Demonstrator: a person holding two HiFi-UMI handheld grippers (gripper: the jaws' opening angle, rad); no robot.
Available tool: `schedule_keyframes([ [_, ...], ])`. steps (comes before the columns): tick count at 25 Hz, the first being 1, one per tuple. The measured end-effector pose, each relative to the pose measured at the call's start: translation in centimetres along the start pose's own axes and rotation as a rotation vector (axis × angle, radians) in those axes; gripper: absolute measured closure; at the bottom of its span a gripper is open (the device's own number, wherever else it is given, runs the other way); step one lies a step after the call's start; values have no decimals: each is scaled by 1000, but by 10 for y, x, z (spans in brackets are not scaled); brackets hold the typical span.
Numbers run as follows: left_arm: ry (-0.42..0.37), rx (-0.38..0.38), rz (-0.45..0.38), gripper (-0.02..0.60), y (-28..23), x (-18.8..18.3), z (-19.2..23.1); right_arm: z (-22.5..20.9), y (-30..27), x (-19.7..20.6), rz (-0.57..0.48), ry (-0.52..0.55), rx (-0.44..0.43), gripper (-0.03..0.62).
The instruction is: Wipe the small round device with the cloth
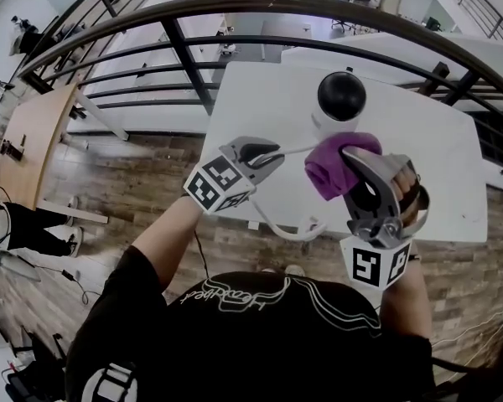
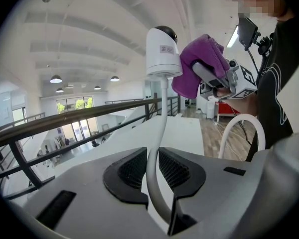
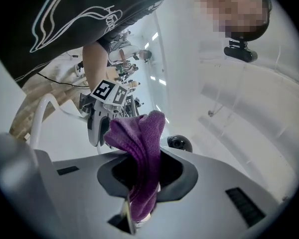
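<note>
Dark railing (image 1: 235, 11) is curving round a bright mezzanine, and a white desk (image 1: 260, 107) is sitting just inside it, where the person is working. The left hand-held gripper (image 1: 264, 153) is clamping its jaws on the white cord (image 2: 157, 133) of the small round device (image 2: 163, 51). The cord is passing between the jaws and rising to the device's white body, which is carrying a black dome on top. The device is appearing to hang clear above the desk on that cord, though whether it is resting on anything cannot be told. The right hand-held gripper (image 1: 360, 162) is gripping the purple cloth (image 3: 142, 153), a bunched fold of it standing out past the jaws and lying against the side of the white body. The device is looking light and hard-shelled, with a glossy dome that is likely slippery and easy to mark, so only gentle pressure is seeming wise. Held by a bendy cord, it is likely swaying or twisting under each stroke; a grip nearer the body would probably be steadying it better. The cloth is looking soft and thick, moulding easily round the curve.
</note>
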State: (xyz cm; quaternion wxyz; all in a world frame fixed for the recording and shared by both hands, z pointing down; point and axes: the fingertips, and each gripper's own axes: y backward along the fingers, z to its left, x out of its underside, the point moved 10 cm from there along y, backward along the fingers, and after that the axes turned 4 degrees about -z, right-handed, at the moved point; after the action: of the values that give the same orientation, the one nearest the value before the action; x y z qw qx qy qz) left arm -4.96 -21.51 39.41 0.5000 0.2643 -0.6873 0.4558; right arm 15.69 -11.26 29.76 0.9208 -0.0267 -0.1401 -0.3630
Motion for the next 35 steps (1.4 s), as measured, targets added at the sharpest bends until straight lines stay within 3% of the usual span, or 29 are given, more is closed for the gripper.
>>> schedule_keyframes([
  [9, -5, 1, -3, 505, 0, -1, -1, 16, 10, 2, 57, -61, -64, 533],
  [13, -15, 6, -1, 505, -1, 0, 1, 18, 19, 2, 105, -99, -31, 533],
  [20, -20, 20, 4, 506, -1, -1, 4, 11, 35, 11, 150, -264, 47, 533],
  [27, -19, 15, 16, 506, 0, -5, 1, -18, 36, 39, 85, -406, 138, 533],
  [35, -8, -14, 48, 505, -2, -11, -5, -52, 23, 84, -11, -501, 151, 533],
])
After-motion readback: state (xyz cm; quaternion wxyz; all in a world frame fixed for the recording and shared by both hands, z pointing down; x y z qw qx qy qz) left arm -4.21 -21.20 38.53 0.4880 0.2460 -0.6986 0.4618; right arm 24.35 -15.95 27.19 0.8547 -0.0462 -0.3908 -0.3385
